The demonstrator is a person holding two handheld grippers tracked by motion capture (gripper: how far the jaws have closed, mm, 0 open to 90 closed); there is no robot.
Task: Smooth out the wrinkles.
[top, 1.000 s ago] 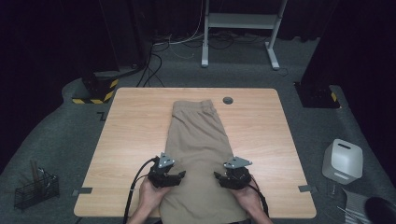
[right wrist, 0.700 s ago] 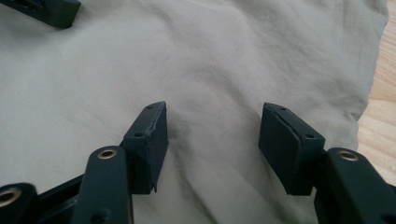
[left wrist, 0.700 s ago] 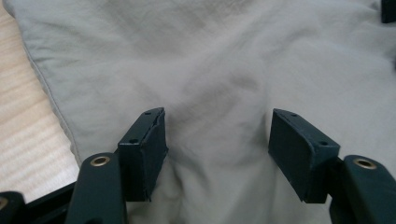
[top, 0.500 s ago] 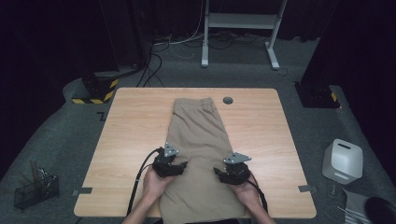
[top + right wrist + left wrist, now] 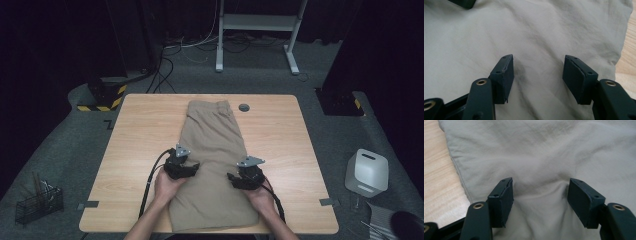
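Folded khaki shorts [image 5: 212, 150] lie lengthwise down the middle of the wooden table [image 5: 135, 135], waistband at the far end. My left gripper [image 5: 182, 167] rests on the cloth near its left edge. In the left gripper view it stands open [image 5: 540, 195], jaws pressed down on the khaki cloth [image 5: 544, 157], with a small ridge of fabric between them. My right gripper [image 5: 244, 178] sits on the right side of the shorts. It too is open [image 5: 537, 75], its jaws low over the flat cloth [image 5: 524, 32] near the right hem.
A small dark round disc [image 5: 244, 107] lies on the table beyond the waistband. Bare wood [image 5: 436, 170] shows left of the shorts. On the floor stand a white box [image 5: 367, 172] at the right and a wire basket [image 5: 37, 202] at the left.
Both grippers have moved forward along the shorts, away from the near hem. The left one has advanced a little farther than the right.
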